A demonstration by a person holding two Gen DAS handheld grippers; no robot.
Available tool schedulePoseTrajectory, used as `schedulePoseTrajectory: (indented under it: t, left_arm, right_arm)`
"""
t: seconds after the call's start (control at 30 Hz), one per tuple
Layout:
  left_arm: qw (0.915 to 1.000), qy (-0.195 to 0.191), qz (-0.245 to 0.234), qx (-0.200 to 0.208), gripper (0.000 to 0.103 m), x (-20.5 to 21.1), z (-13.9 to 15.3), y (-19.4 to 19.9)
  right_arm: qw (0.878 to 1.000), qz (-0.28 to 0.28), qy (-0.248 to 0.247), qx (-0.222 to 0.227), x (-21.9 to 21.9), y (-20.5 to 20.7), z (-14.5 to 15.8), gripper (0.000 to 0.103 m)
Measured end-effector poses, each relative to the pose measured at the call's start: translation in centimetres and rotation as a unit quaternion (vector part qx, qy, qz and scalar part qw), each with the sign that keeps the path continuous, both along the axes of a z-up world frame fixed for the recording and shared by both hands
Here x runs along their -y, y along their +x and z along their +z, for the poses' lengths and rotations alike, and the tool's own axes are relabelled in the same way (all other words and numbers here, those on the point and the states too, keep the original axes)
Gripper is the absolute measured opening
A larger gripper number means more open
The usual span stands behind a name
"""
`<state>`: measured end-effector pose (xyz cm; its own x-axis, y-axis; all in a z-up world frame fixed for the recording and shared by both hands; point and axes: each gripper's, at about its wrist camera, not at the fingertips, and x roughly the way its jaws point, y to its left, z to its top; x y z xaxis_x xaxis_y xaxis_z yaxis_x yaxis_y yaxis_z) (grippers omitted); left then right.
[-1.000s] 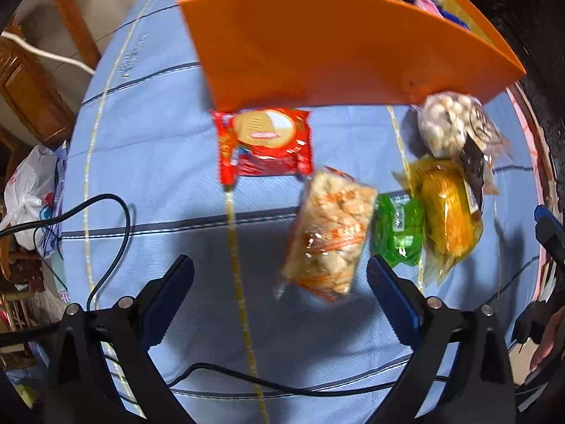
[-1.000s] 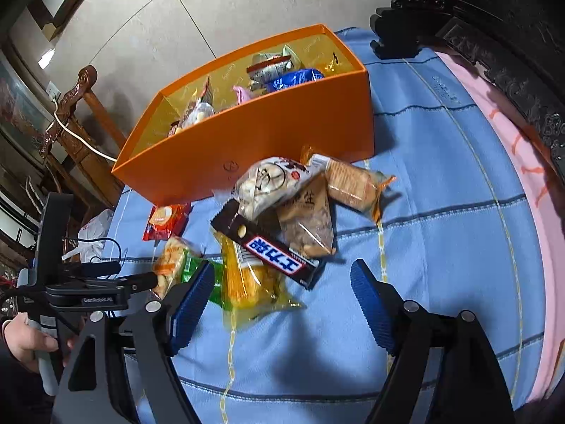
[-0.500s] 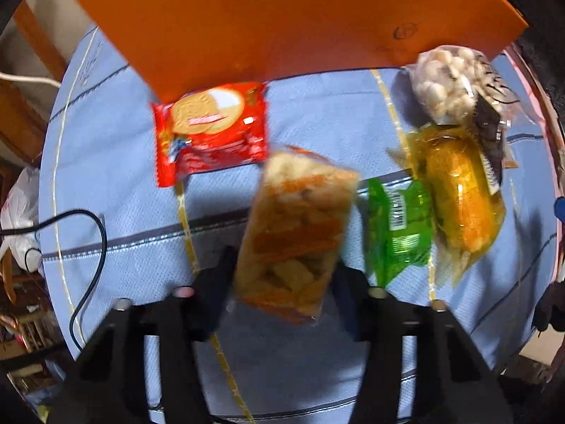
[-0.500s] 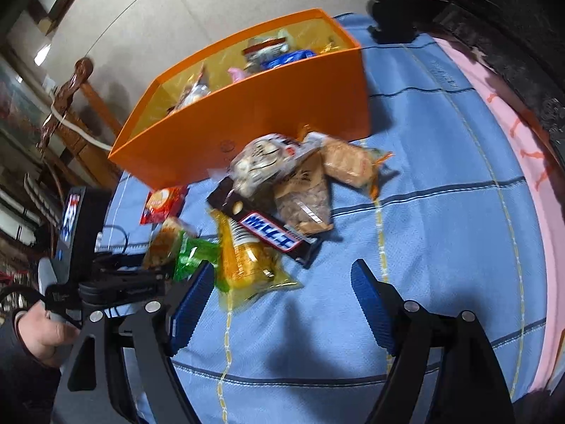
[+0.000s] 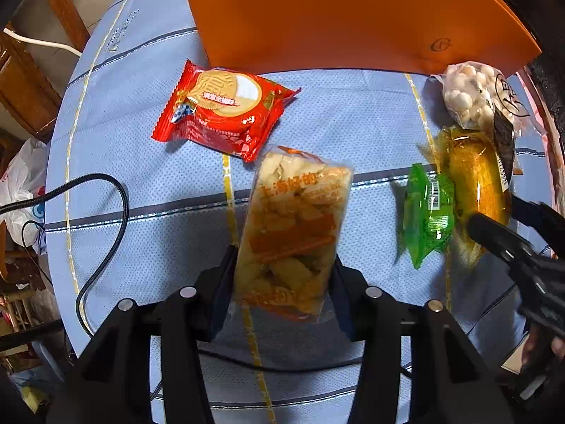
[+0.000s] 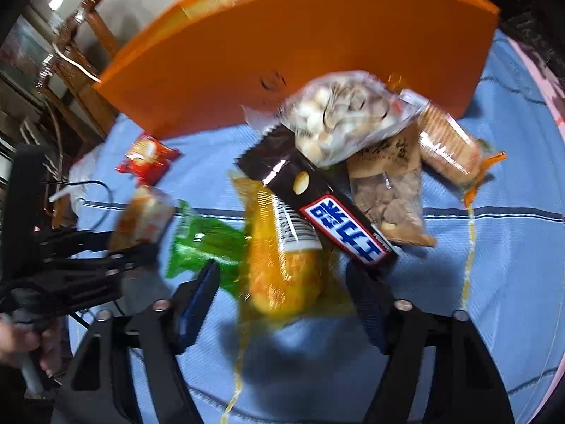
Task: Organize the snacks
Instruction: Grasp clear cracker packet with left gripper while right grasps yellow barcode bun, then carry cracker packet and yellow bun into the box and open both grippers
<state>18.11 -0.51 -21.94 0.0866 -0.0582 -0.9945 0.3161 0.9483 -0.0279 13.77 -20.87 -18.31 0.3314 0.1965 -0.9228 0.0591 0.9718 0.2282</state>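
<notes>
- Blue quilted cloth (image 5: 116, 162) with yellow and dark stripes covers your table, and the orange box (image 5: 353, 17) stands at the far side, its near wall facing both cameras.
- Your left gripper (image 5: 282, 275) is clamped on the clear rice-cracker packet (image 5: 293, 233); the pads press its lower sides and its long axis runs away from you, toward the box.
- Your right gripper (image 6: 282, 282) has just been narrowing, and it now stands half wide with the yellow packet (image 6: 279, 268) between the jaws. The view is blurred, and the pads do not look to be pressing on it yet.
- That yellow packet lies lengthwise along the line your right gripper points, so the jaws straddle its short width. This is the relation the grasp turns on.
- Mind the dark chocolate bar (image 6: 317, 208): it rests across the upper part of the yellow packet, so I judge a lift may drag or tip it.
- A green packet (image 6: 204, 243) lies just beside the right gripper's left jaw, close enough to get pinched as well.
- On the far side of the bar sit a bag of white balls (image 6: 339, 116), a brown-window bag (image 6: 392, 190) and a biscuit sleeve (image 6: 448, 148).
- A red biscuit packet (image 5: 226, 113) lies near the box, nearer your left hand; judge it as that side's later pick.
- Both held snacks most likely go over the near wall into the box.
</notes>
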Motion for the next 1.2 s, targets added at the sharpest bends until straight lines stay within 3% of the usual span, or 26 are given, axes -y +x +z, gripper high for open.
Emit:
schedulePoseTrajectory:
  t: [0.13, 0.2, 0.23, 0.47, 0.57, 0.67, 0.97, 1.2]
  left_arm:
    - [1.0, -0.001, 0.002, 0.001, 0.048, -0.6, -0.3, 0.4]
    - [1.0, -0.001, 0.004, 0.004, 0.047, -0.6, -0.5, 0.5]
    - [1.0, -0.001, 0.005, 0.005, 0.047, -0.3, -0.6, 0.5]
    - [0.9993, -0.034, 0.011, 0.014, 0.046, -0.7, 1.4, -1.4]
    - [0.9984, -0.048, 0.016, 0.024, 0.046, -1.6, 2.7, -1.8]
    - [0.9974, -0.062, 0.023, 0.03, 0.046, -2.5, 3.8, -1.9]
    - [0.9914, -0.091, 0.022, 0.091, 0.046, -2.0, 10.7, -0.8]
    - [0.9816, -0.113, 0.009, 0.154, 0.046, 0.1, 16.4, 2.7]
  right_arm:
    - [0.999, 0.016, -0.028, 0.004, -0.5, 0.9, -0.5, 0.057]
    - [0.998, 0.029, -0.051, 0.002, -1.0, 1.0, -0.5, 0.043]
    - [0.998, 0.032, -0.057, 0.001, -1.2, 0.8, -0.3, 0.042]
    - [0.996, 0.003, 0.093, 0.004, 0.8, -2.3, 2.6, 0.041]
    - [0.993, 0.004, 0.112, 0.021, 1.3, -3.9, 4.1, 0.041]
    - [0.984, 0.001, 0.172, 0.038, 2.2, -4.5, 5.7, 0.041]
    - [0.987, 0.011, 0.116, 0.113, 3.8, -3.1, 11.2, 0.041]
    - [0.983, 0.016, 0.065, 0.169, 4.6, 1.8, 15.2, 0.041]
